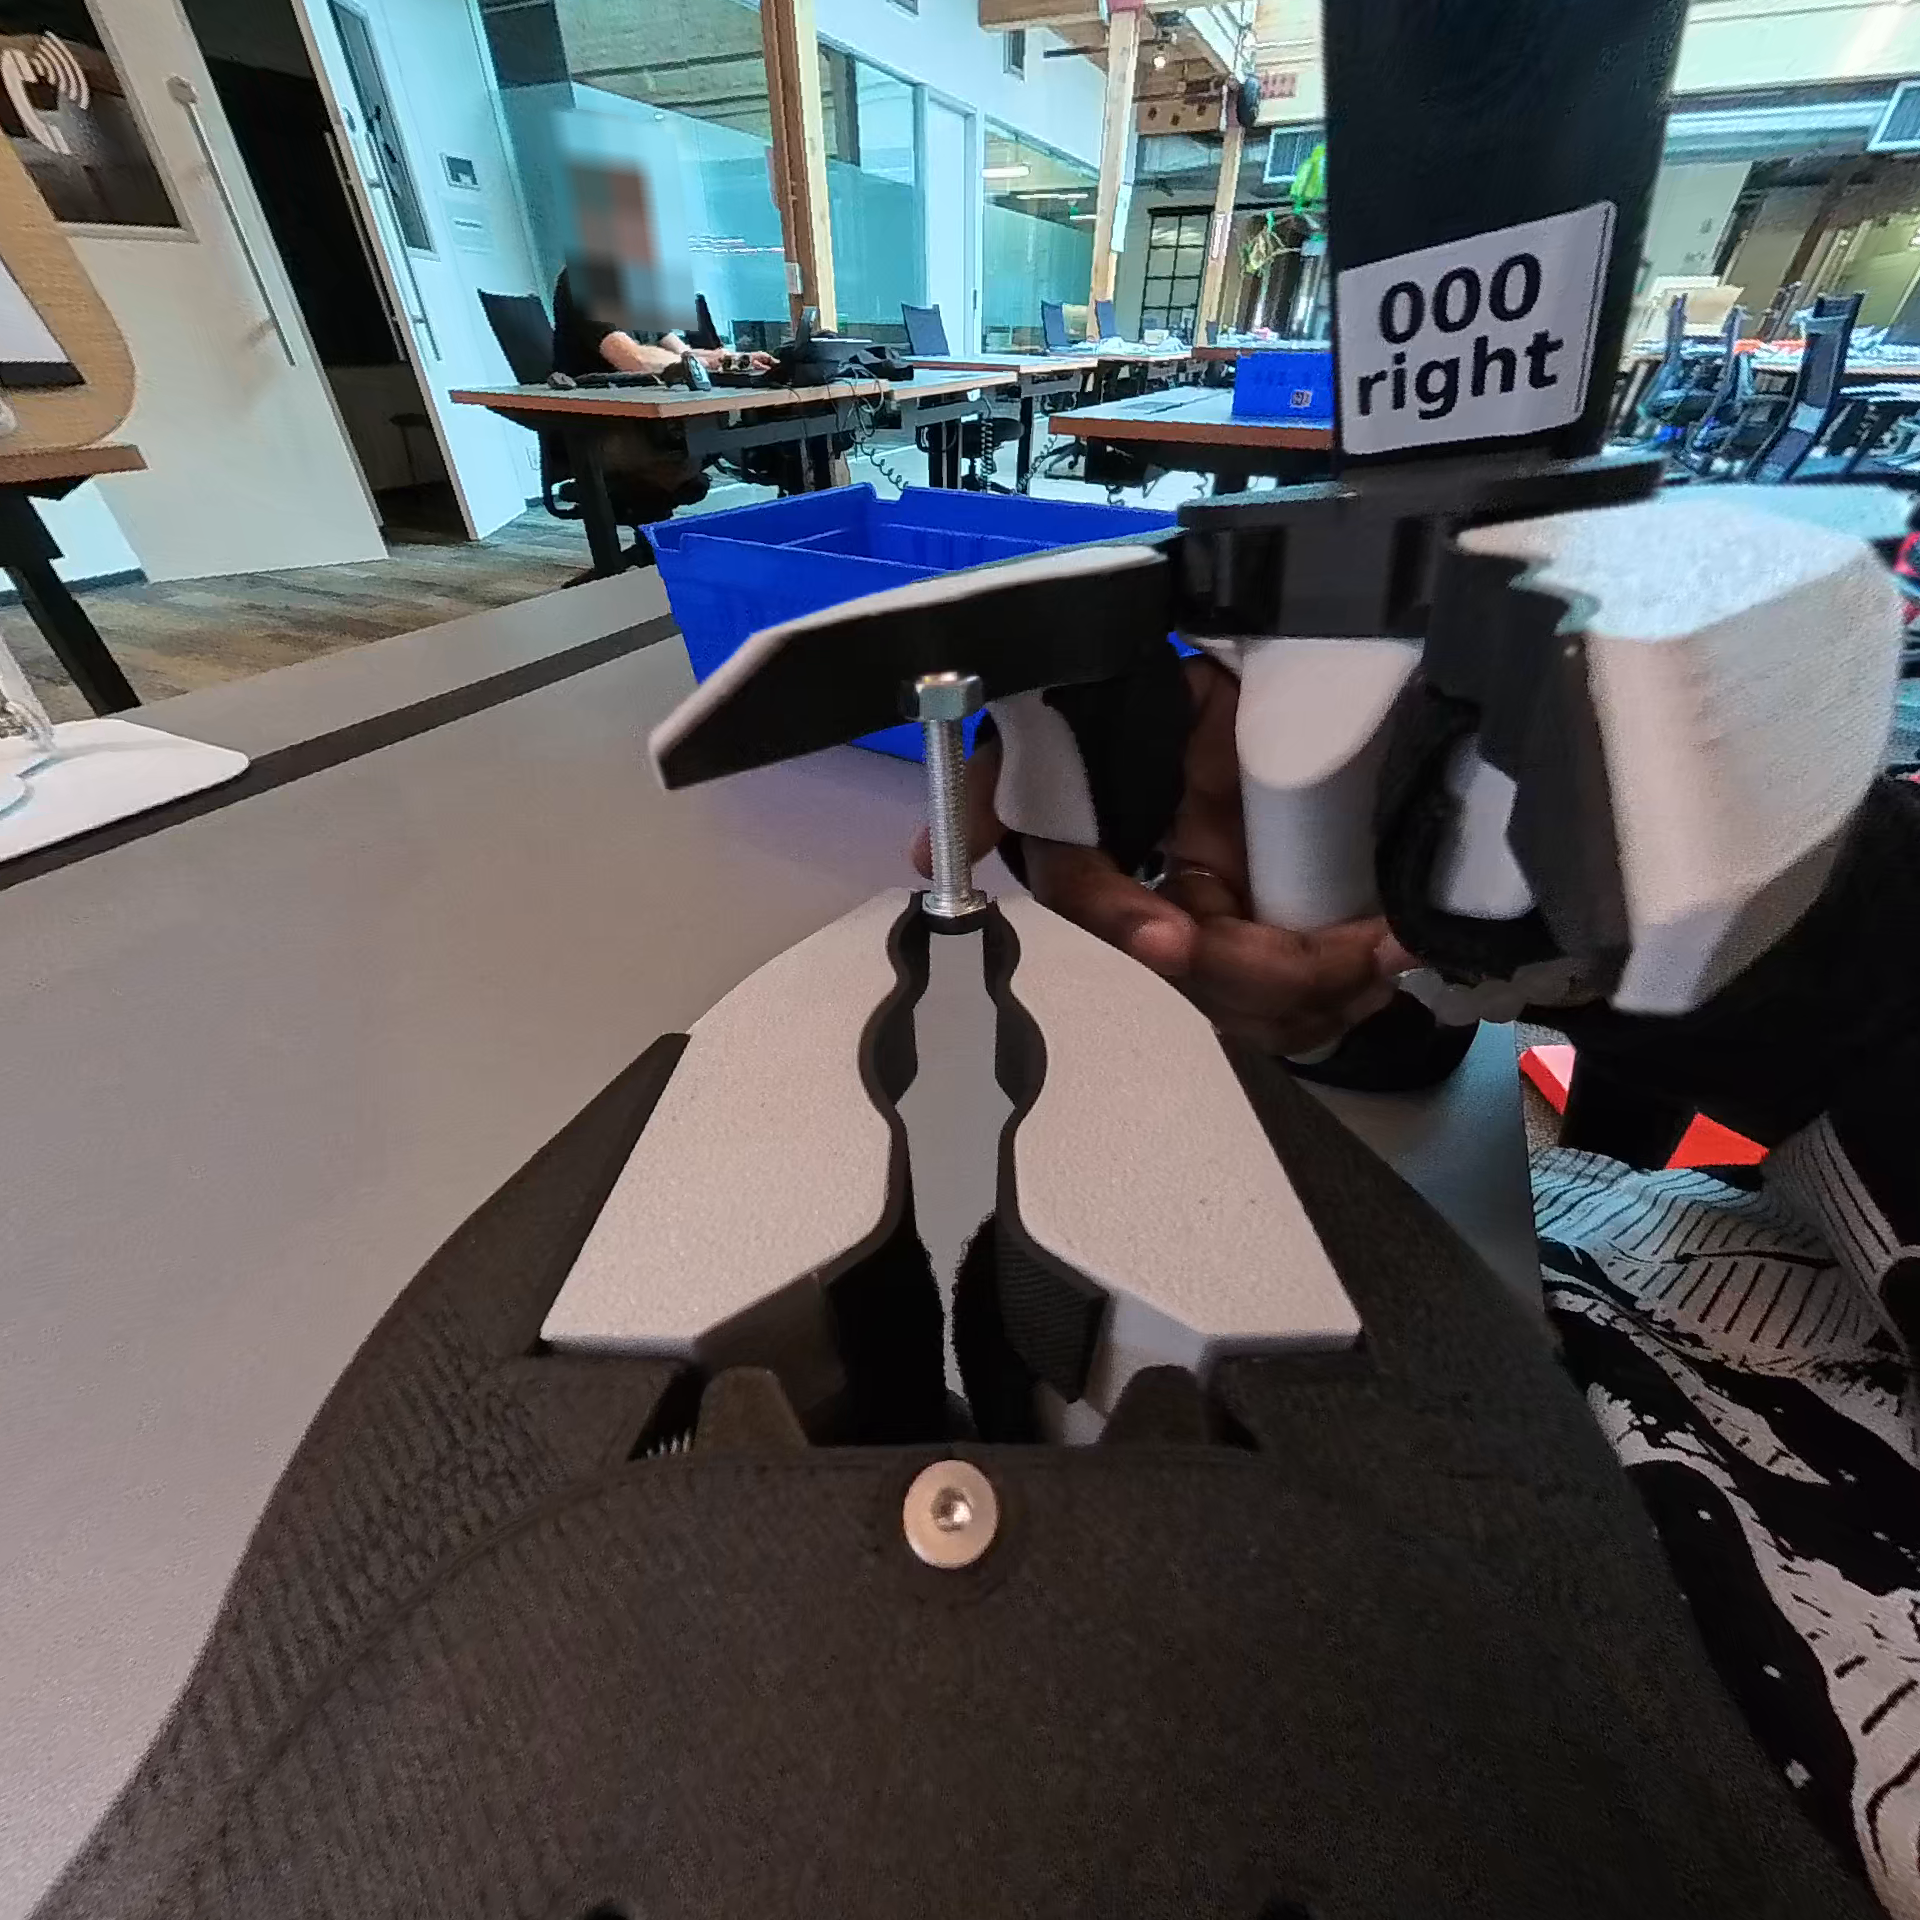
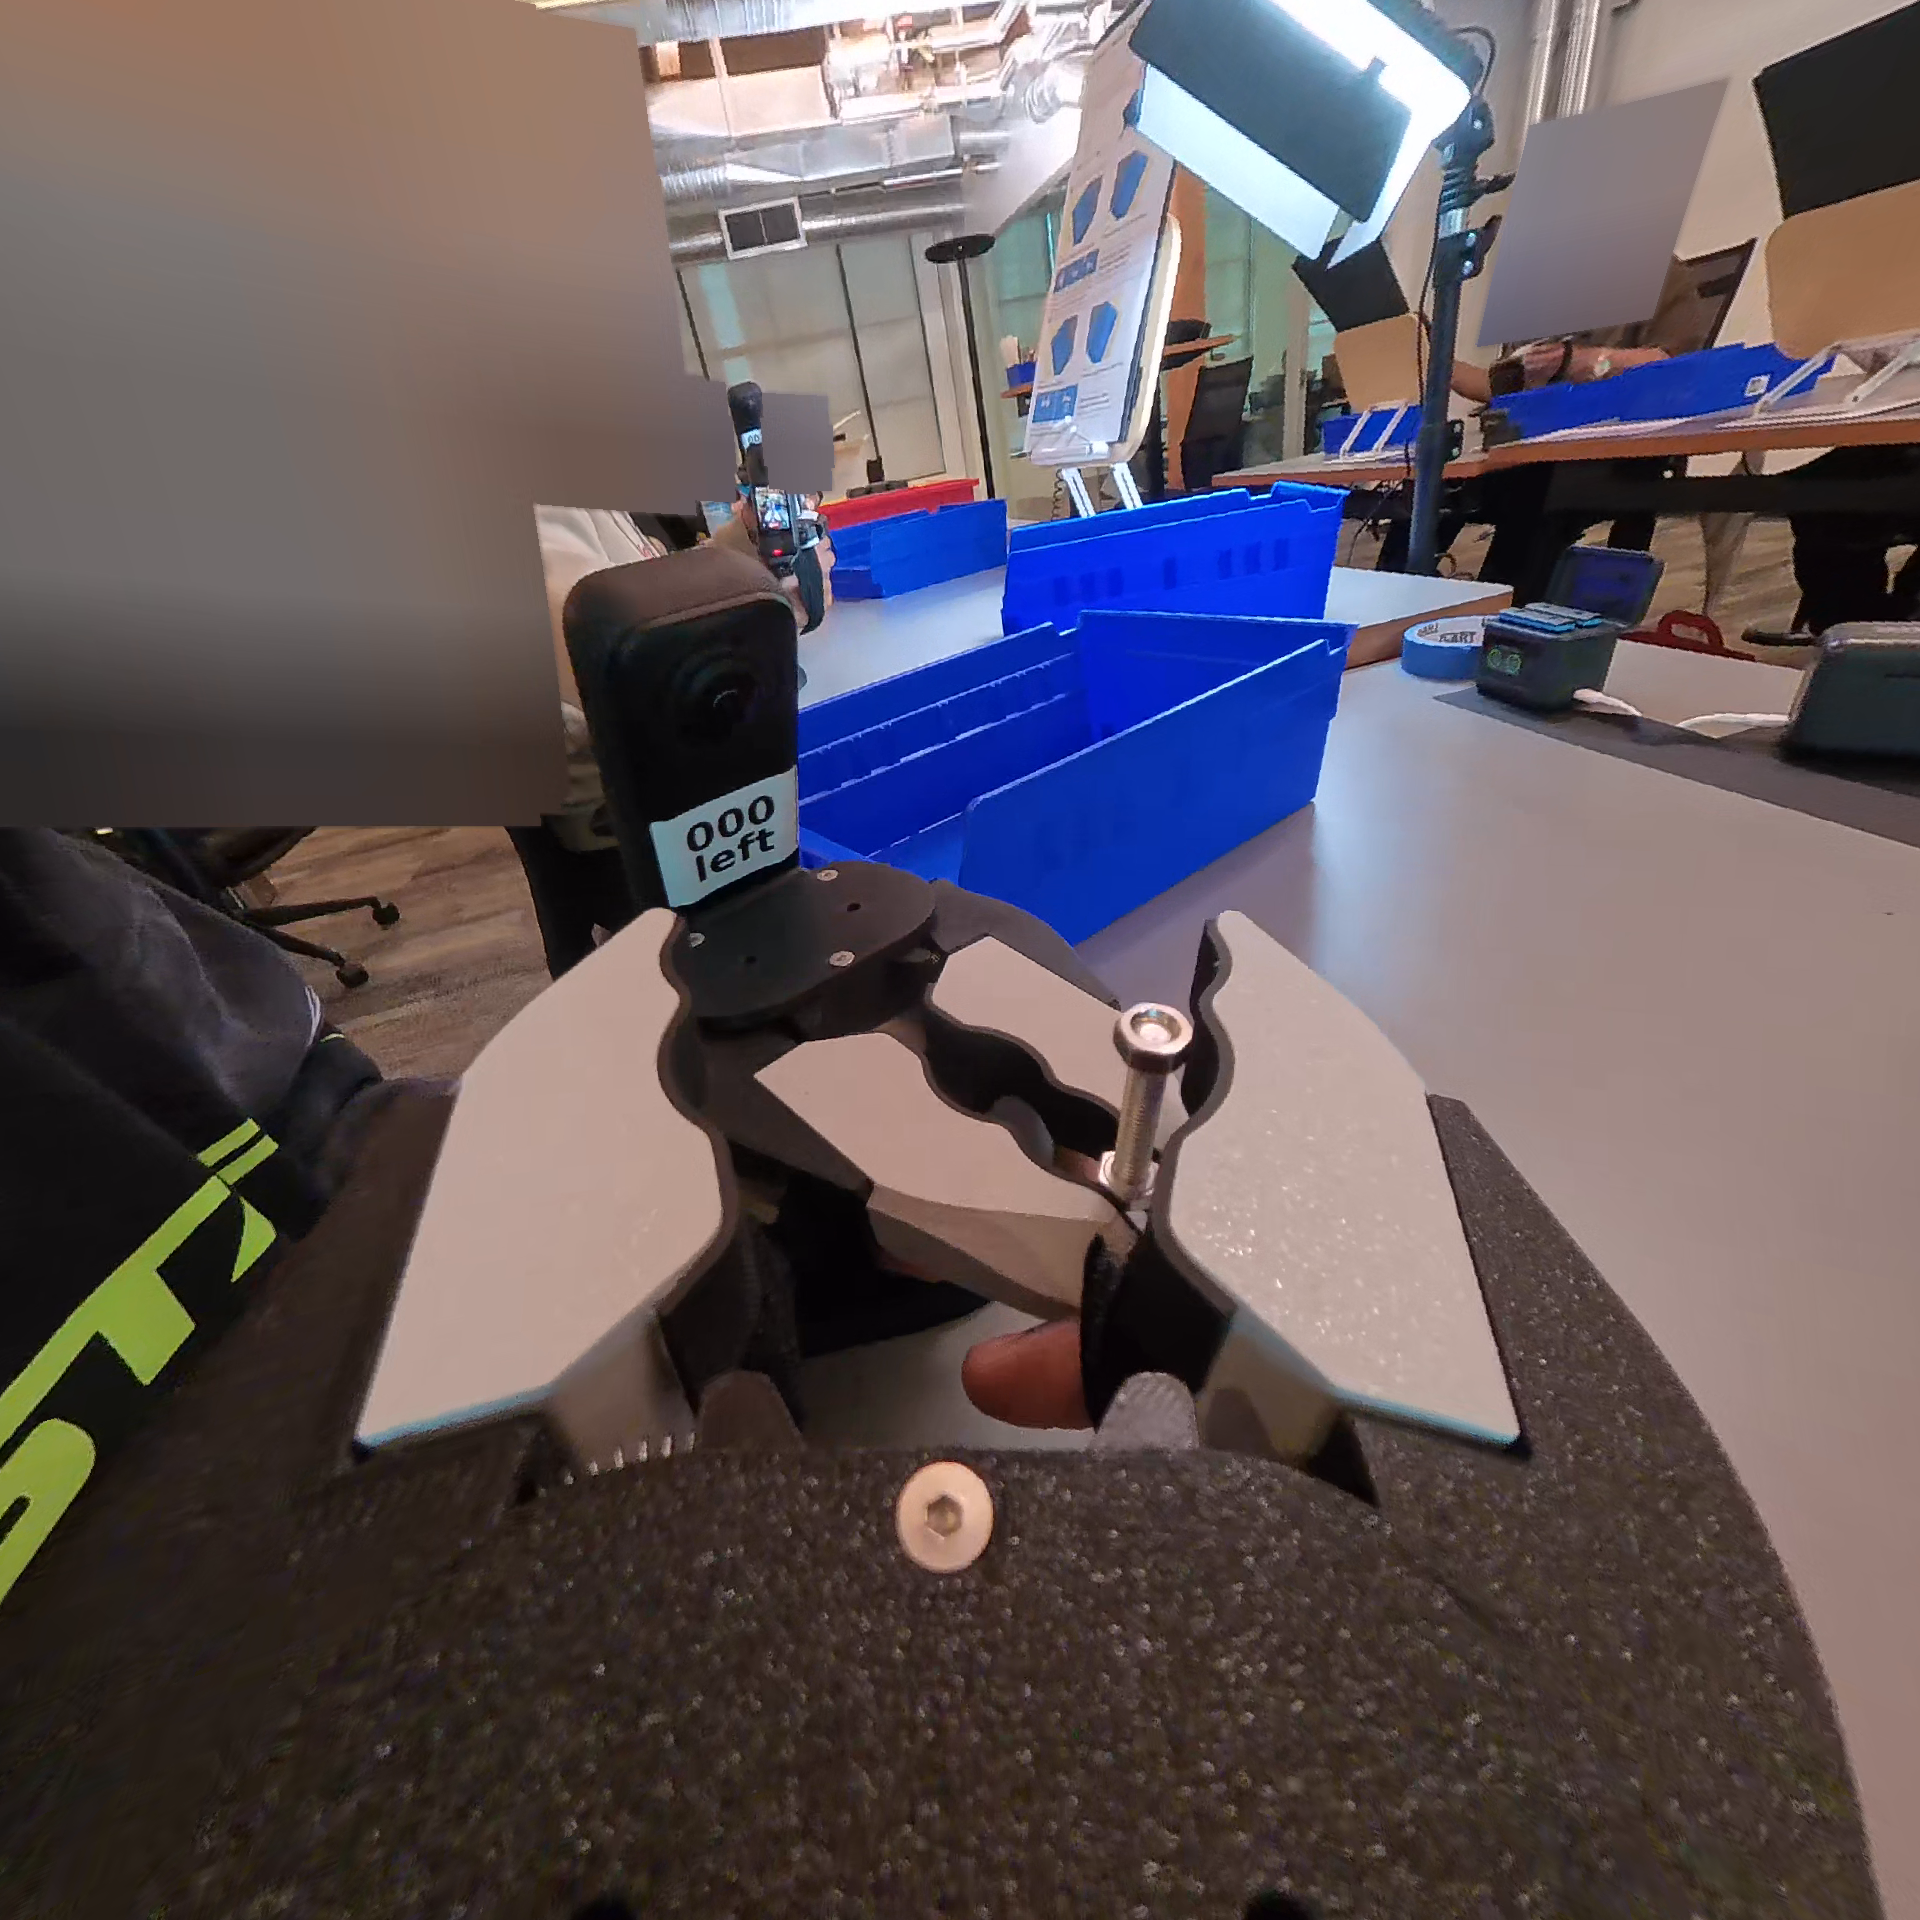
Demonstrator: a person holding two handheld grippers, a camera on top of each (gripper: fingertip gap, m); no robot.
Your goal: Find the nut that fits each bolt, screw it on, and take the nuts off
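Blue divided bin (image 2: 1143,790) on the grey table (image 1: 364,987), just behind both grippers. Left gripper (image 1: 954,914): jaws narrow, pinched on the nut (image 1: 956,906) at the foot of an upright silver bolt (image 1: 948,800). Right gripper (image 2: 935,1039): jaws wide, set to either side of the bolt. Bare tabletop lies leftward; the table edge is near the sleeve (image 2: 156,1195).

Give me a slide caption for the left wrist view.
Left gripper pinches a nut on an upright bolt.
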